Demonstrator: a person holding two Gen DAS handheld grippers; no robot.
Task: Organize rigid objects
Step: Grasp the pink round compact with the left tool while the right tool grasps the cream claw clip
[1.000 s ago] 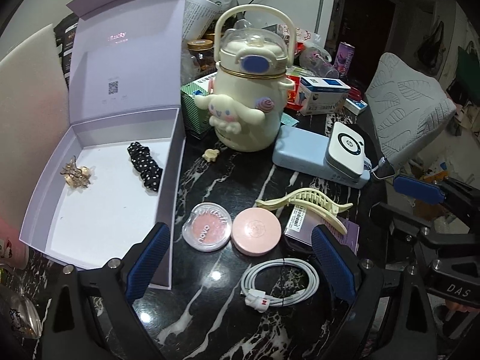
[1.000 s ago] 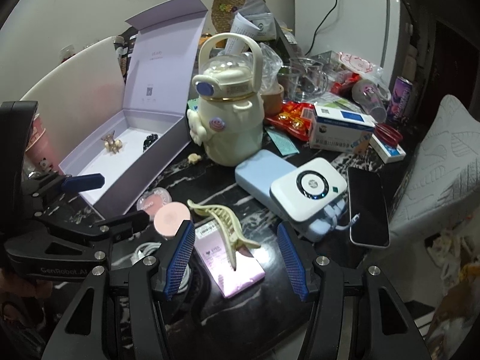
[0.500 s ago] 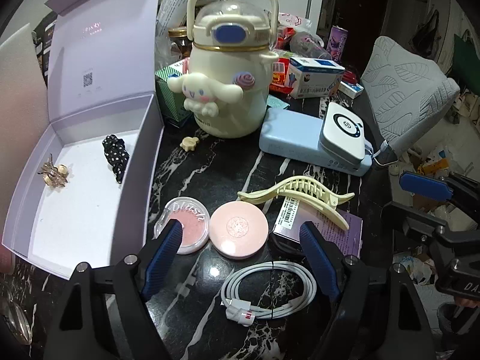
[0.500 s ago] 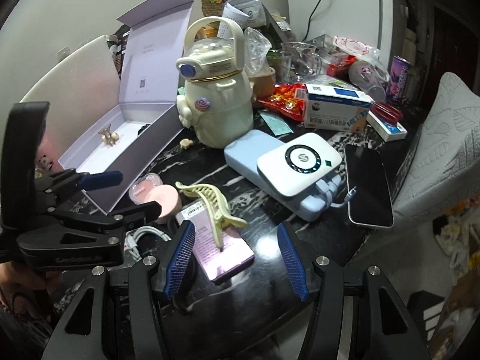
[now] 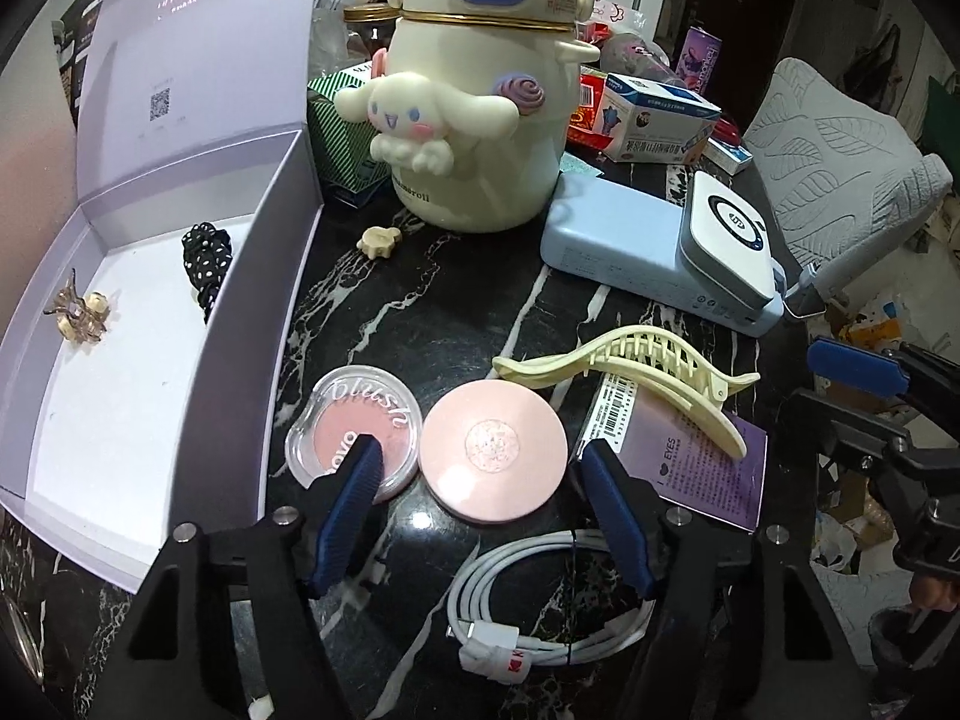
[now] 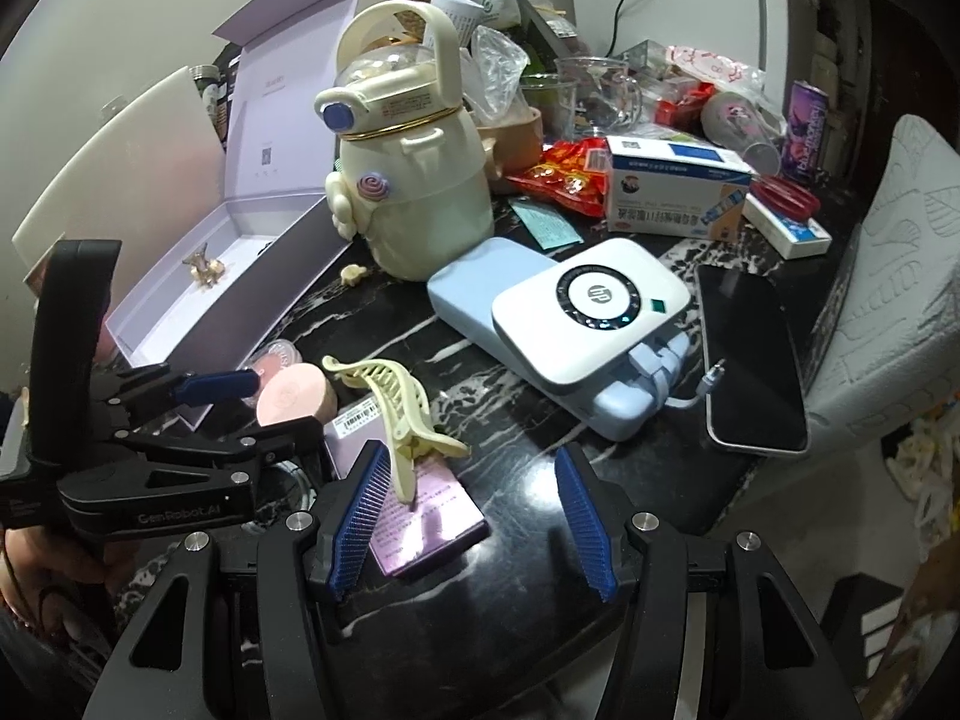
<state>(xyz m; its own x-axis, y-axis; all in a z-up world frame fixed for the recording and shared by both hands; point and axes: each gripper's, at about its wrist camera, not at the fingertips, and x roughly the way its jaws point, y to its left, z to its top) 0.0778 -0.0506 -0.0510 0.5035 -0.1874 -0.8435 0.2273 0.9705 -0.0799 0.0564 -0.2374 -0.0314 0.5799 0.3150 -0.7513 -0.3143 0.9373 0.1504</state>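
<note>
A: Where is the pink compact (image 5: 494, 450)?

B: On the black marble table (image 5: 456, 312), touching the clear blush pot (image 5: 353, 431), beside the cream hair claw (image 5: 636, 367).

A: Left gripper (image 5: 483, 468)?

B: Jaws closing, the compact between them; pads not yet pressing on it. One finger overlaps the blush pot.

A: Right gripper (image 6: 471, 483)?

B: Jaws spread, nothing pinched, above the purple card (image 6: 420, 510). The open lilac box (image 5: 282, 276) sits left.
</note>
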